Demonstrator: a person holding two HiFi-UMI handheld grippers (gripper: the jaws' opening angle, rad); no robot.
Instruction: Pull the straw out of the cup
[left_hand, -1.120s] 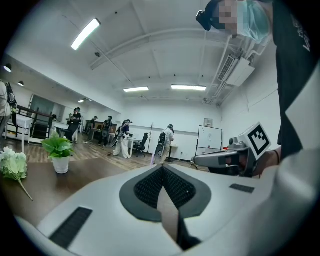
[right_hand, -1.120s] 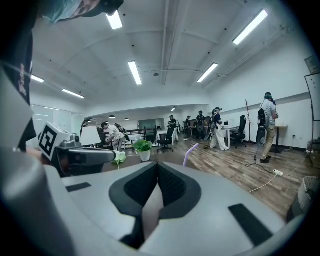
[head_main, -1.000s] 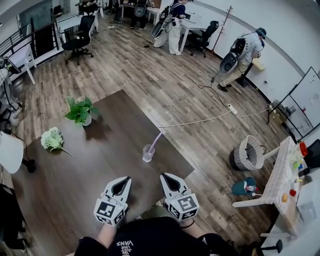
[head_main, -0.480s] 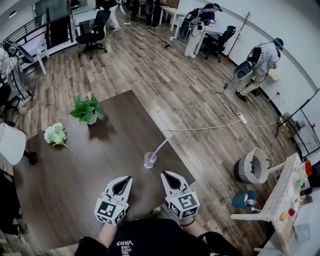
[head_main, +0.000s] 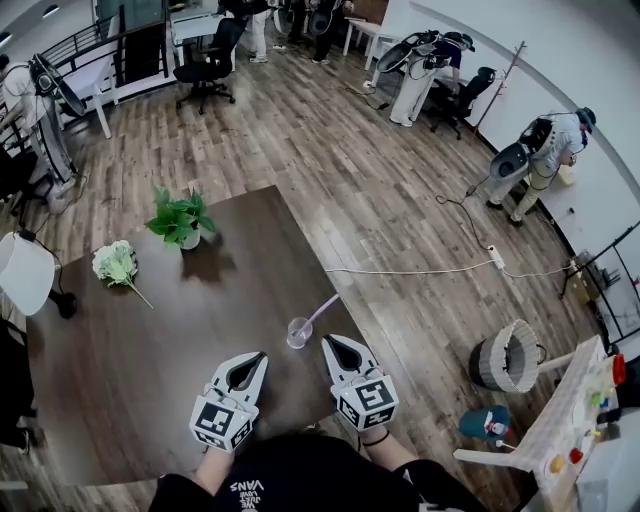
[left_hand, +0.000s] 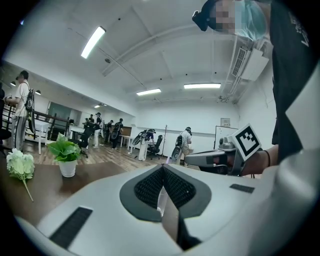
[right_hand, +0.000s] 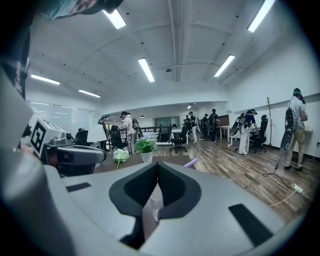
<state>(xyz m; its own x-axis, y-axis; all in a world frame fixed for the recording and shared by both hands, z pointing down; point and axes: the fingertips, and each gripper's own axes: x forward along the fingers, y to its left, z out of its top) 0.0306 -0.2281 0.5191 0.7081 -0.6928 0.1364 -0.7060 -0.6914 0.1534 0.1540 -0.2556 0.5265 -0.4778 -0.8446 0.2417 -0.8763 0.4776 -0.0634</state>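
The left gripper (left_hand: 162, 168) holds its jaws closed tip to tip, and through the slit under the tips a clear cup (left_hand: 162, 200) shows dimly, ahead of it on the dark table (left_hand: 45, 187). Beside it on its right, the right gripper (left_hand: 189, 158) points the same way, with its marker cube (left_hand: 247, 142) turned toward the camera. Ahead to its left stands a potted plant (left_hand: 65, 156), with a white flower bunch (left_hand: 20, 165) lying farther left.

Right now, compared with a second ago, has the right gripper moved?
Yes. The right gripper has moved forward over the table toward the cup; its tip is now level with the cup, close beside it.
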